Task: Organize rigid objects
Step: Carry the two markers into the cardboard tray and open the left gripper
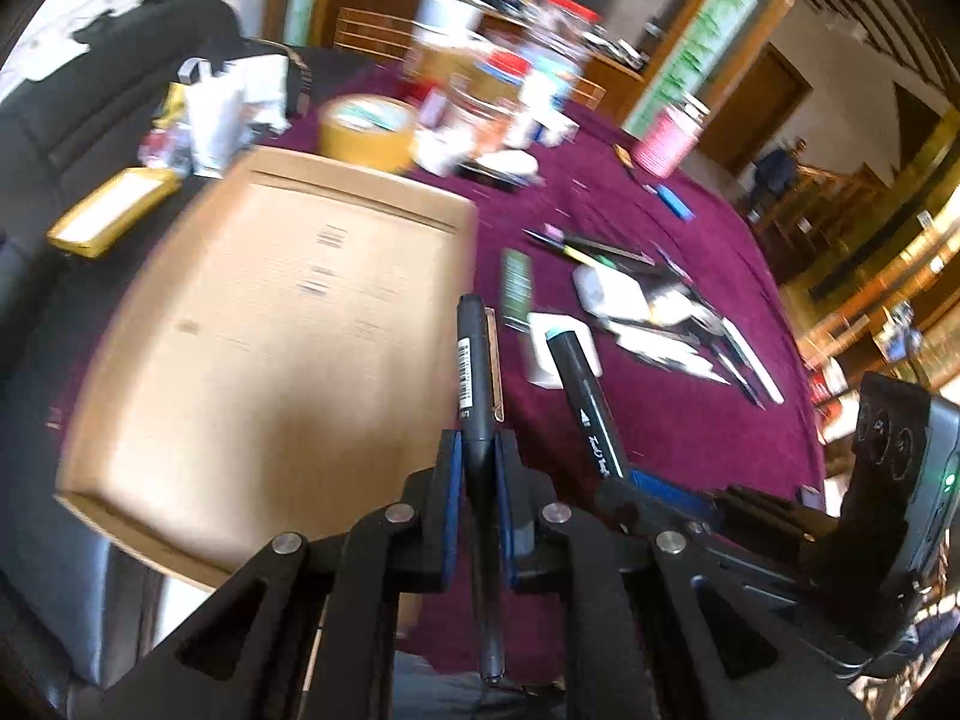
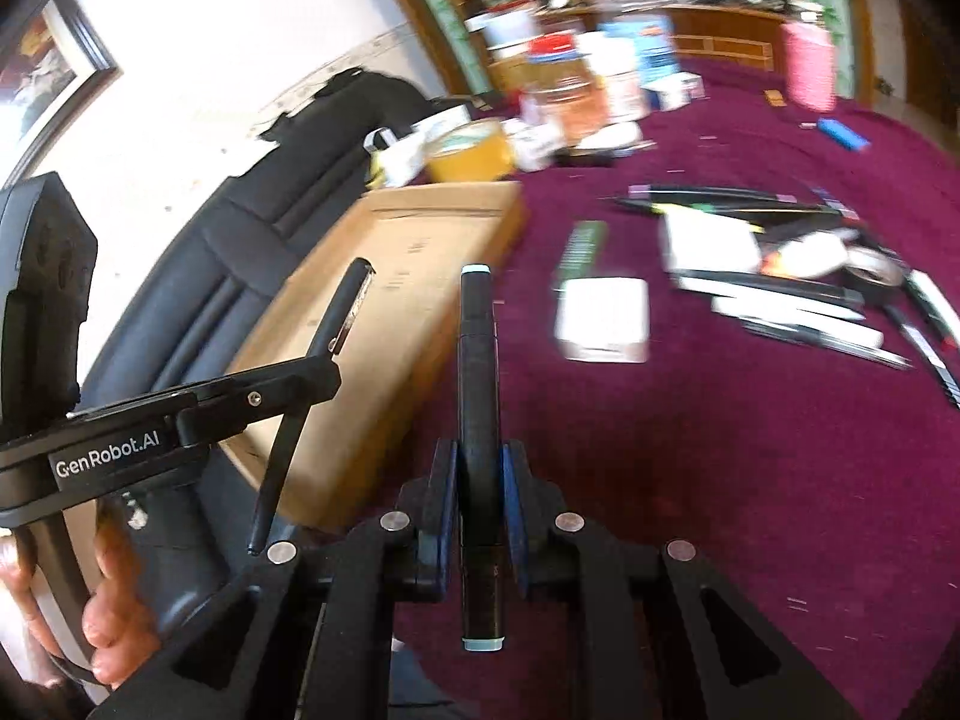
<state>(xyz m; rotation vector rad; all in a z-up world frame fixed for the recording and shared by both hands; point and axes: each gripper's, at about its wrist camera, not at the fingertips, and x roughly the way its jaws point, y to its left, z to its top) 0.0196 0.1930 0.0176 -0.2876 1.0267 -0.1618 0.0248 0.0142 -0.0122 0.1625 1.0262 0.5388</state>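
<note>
- Left tongs (image 1: 478, 450) clamped on a black pen (image 1: 474, 372) with a barcode label, held above the near edge of the flat cardboard box (image 1: 270, 324)
- Right tongs (image 2: 478, 462) clamped on a black marker (image 2: 477, 408) with pale teal end caps, over the maroon-covered worktop (image 2: 750, 450)
- More pens and white cards (image 2: 792, 294) lie scattered on the cloth beyond, with a roll of yellow tape (image 1: 366, 129) behind the box

cardboard box (image 1: 264, 336) left on table (image 1: 690, 420), scattered pens (image 1: 600, 252) right, tape roll (image 1: 366, 132) behind box
</note>
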